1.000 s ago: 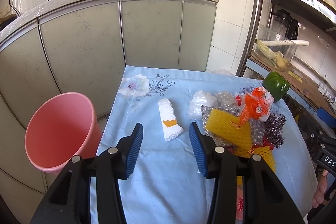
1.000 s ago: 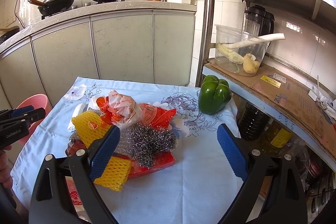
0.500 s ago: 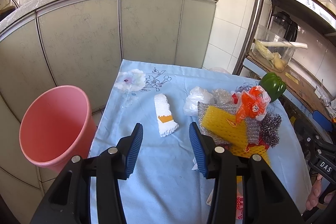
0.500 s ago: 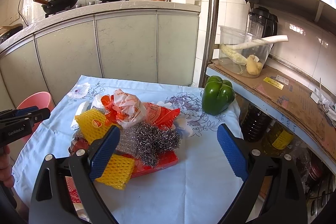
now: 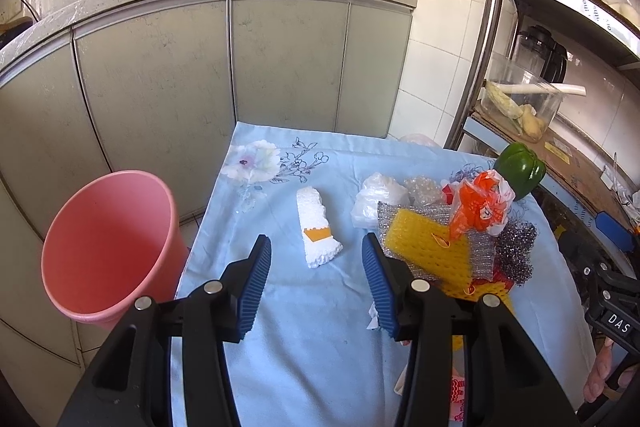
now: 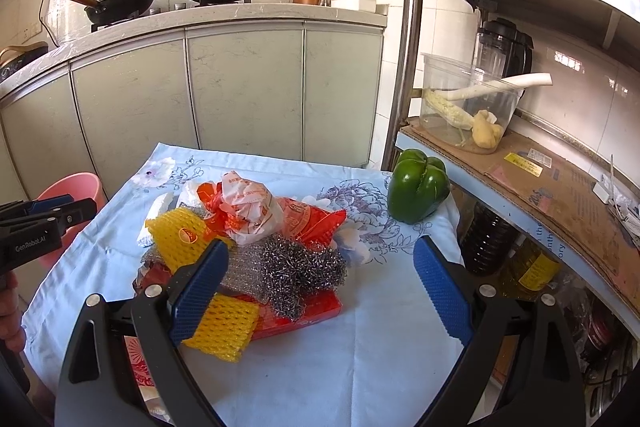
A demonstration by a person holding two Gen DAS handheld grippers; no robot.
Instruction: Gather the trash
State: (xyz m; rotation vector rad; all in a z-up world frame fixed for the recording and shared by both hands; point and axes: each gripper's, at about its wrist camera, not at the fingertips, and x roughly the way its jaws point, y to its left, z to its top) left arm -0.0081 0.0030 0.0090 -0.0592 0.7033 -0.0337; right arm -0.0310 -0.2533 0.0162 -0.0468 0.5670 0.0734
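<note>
Left wrist view: the left tool (image 5: 316, 281) is held released, its blue ribbed fingers (image 5: 256, 275) apart with nothing between them, above the worktop covered by a light blue flowered cloth (image 5: 304, 339). Just ahead of the gap a white foam block with an orange label (image 5: 316, 233) is seen lying on the cloth, apart from both fingers. A round pink plastic bucket (image 5: 108, 247) stands on the floor beside the worktop's left edge. To the right of the foam block a heap of trash is gathered: a crumpled clear plastic bag (image 5: 378, 199), a yellow foam net sleeve (image 5: 430, 247) laid over silvery bubble wrap, an orange and white crumpled wrapper (image 5: 480, 205) and a grey steel wool scourer (image 5: 516, 251). A green bell pepper (image 5: 520, 167) is seen at the far right corner of the cloth.

In the right wrist view the right tool (image 6: 320, 287) is likewise released, widely spread and empty, above the same heap. A flat red packet (image 6: 304, 311) lies beneath the scourer (image 6: 304, 267), and a second yellow net sleeve (image 6: 222, 329) is touching the left finger's side in the picture; whether contact is real cannot be told. The left tool (image 6: 44, 215) is visible at the left edge, before the bucket (image 6: 68, 187).
</note>
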